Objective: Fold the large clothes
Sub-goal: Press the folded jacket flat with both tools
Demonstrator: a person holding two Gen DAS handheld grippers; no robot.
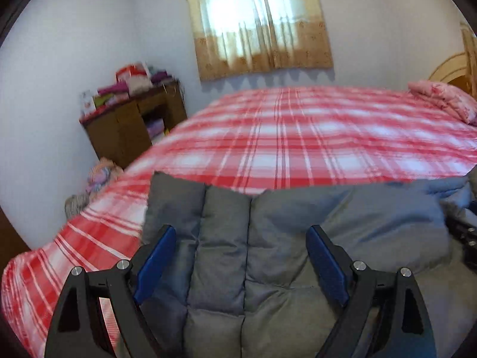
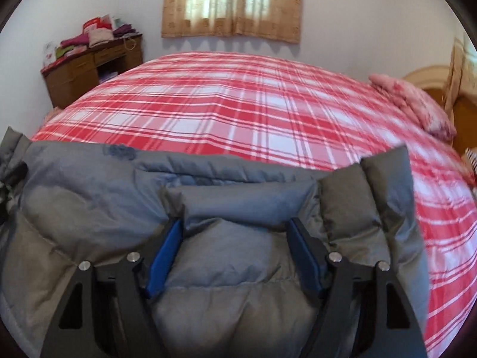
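A grey quilted puffer jacket [image 1: 268,238] lies on the near edge of a bed with a red and white plaid cover [image 1: 298,137]. My left gripper [image 1: 241,238] is open just above the jacket's left part, its blue pads [image 1: 155,259] wide apart and holding nothing. In the right wrist view the jacket [image 2: 89,203] fills the lower half. My right gripper [image 2: 235,229] is open, and a puffed fold of the jacket bulges between its blue pads [image 2: 165,253], which touch the fabric on both sides without clamping it.
A pink floral pillow [image 1: 447,101] lies at the bed's far right by a wooden headboard [image 2: 465,101]. A brown wooden desk [image 1: 131,128] stacked with folded clothes stands by the far left wall. A curtained window [image 1: 259,21] is behind the bed.
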